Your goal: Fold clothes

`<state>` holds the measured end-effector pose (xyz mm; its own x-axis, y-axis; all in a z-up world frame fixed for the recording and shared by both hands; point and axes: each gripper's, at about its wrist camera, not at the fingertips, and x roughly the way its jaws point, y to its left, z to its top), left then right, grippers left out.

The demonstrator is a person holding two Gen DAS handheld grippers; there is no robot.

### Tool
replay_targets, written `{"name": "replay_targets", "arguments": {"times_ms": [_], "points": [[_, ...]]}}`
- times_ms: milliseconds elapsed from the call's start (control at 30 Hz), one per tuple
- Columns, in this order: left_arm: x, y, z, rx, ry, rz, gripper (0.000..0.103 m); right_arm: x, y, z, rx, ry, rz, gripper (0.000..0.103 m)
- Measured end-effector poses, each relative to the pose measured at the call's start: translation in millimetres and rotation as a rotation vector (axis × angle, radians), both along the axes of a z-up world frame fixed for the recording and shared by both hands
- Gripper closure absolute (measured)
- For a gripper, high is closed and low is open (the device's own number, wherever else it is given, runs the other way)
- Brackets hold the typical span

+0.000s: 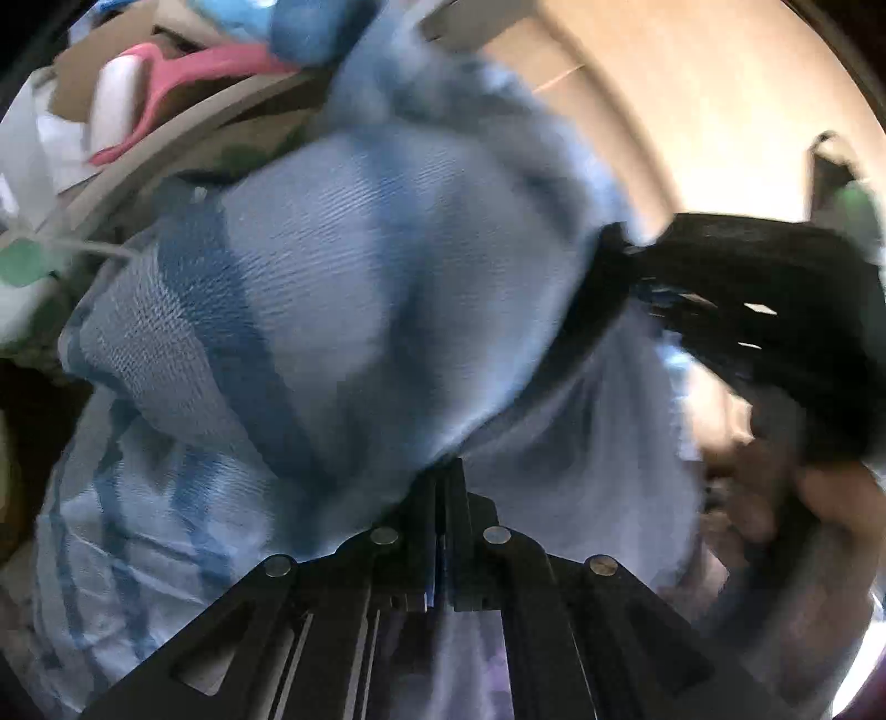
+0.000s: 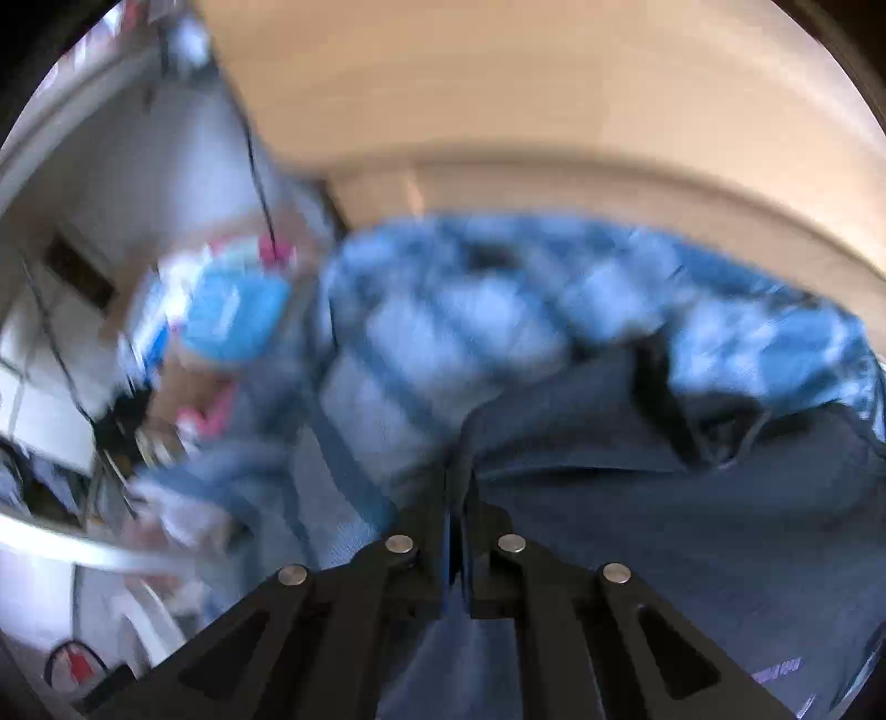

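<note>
A light blue garment with darker blue check stripes (image 1: 343, 288) fills the left wrist view and hangs in the air. My left gripper (image 1: 443, 471) is shut on a fold of it. In the right wrist view the same checked garment (image 2: 454, 332) is bunched and blurred by motion. My right gripper (image 2: 457, 476) is shut on its cloth. The right gripper's black body (image 1: 764, 310) shows at the right of the left wrist view, pinching the garment's edge, with the person's hand (image 1: 819, 509) below it.
A beige wall (image 1: 692, 99) is behind. At the upper left lie a pink hanger (image 1: 183, 72), cardboard and other blue cloth (image 1: 310, 27). In the right wrist view a pile with bright blue cloth (image 2: 232, 321) sits at the left near white furniture (image 2: 111, 166).
</note>
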<state>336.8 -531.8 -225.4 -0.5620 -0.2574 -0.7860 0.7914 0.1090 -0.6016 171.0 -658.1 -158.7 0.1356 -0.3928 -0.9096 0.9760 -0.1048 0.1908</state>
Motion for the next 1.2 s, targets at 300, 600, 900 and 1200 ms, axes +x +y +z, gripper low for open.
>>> {"name": "replay_targets", "arguments": {"times_ms": [300,600,900,1200], "points": [[-71.9,25.6,6.9,-0.036,-0.024,-0.112,0.070,-93.3,109.0,32.3,-0.190,-0.065,-0.200,0.038],[-182.6,81.5,21.6,-0.074,0.147,-0.318,0.034,-241.6,354.1,3.8,-0.076,0.047,-0.723,0.038],[-239.8,108.0,15.2,-0.106,0.051,-0.382,0.034,-288.8,484.4,-55.2,0.191,0.053,-0.866,0.037],[-282.3,126.4,3.1,-0.136,-0.118,-0.407,0.034,-301.0,450.8,-59.9,0.151,0.054,-0.785,0.037]]}}
